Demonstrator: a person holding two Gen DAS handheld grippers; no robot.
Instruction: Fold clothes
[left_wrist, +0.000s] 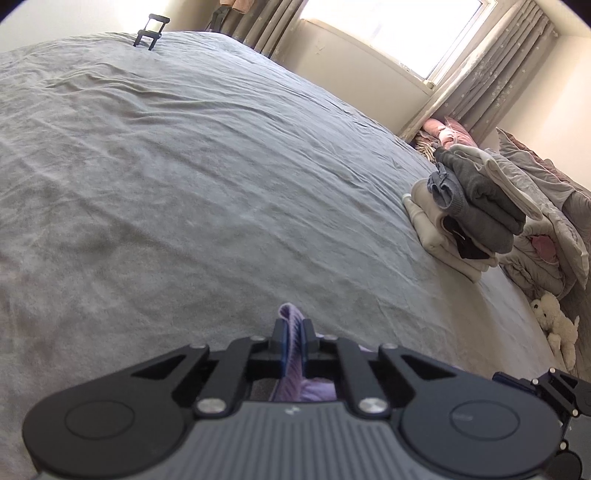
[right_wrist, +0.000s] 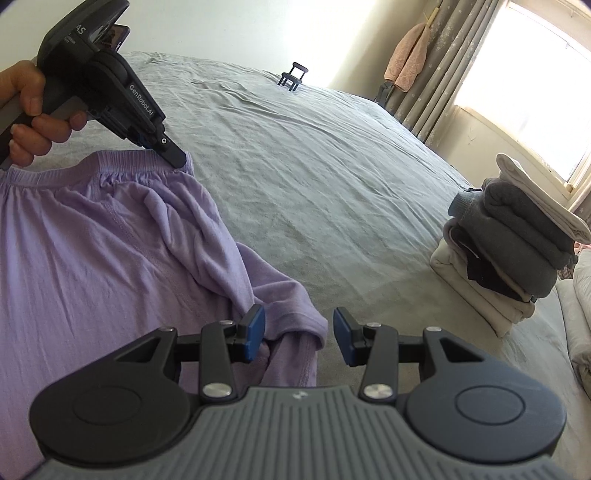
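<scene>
The left gripper (left_wrist: 293, 332) is pinched tight on the waistband (right_wrist: 110, 166) of a pair of lilac trousers (right_wrist: 92, 258) — in the left wrist view a ridge of the lilac cloth stands up between the two closed pads. From the right wrist view the same gripper (right_wrist: 173, 155) comes in from the upper left, held by a hand (right_wrist: 33, 110), its tip biting the far end of the elastic band.

The trousers hang and spread below that grip, covering the left part of the grey bed (right_wrist: 314, 166); one leg trails down and to the right, its hem bunched just ahead of the right gripper.

The right gripper (right_wrist: 299, 334) stands half spread, nothing pressed between its blue pads (right_wrist: 255, 332). The left pad sits right by the lilac hem; whether it touches, I cannot tell. The right pad is over bare sheet.

On the right side of the bed, well apart from the trousers, is a stack (right_wrist: 509, 243) of folded clothes — cream at the bottom, dark grey above, a pale piece on top. A small black stand (right_wrist: 291, 75) sits at the far edge of the bed.
</scene>
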